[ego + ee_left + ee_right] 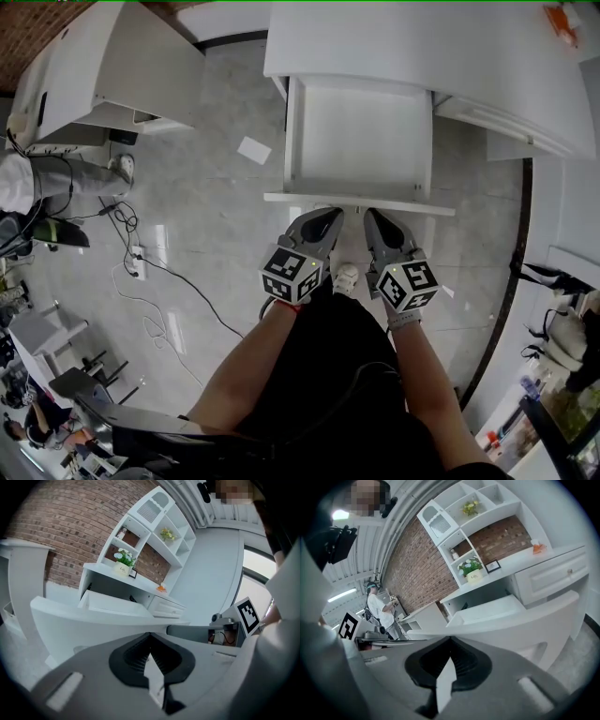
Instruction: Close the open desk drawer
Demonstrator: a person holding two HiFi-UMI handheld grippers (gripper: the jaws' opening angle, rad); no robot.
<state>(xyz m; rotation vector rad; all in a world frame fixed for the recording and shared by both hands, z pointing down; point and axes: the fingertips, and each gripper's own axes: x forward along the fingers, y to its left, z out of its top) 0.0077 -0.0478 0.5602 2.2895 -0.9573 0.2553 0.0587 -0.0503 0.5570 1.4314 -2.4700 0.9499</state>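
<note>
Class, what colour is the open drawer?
The drawer is white; the head view shows it best.

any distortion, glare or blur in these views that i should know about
Head view: sharp and evenly lit, but the wide lens bends the desk edge at right, and the glossy floor shows pale reflections. Left gripper view: heavy fisheye, black corners, left hand-held gripper soft up close. Right gripper view: same fisheye, a ceiling light blown out at upper left.
</note>
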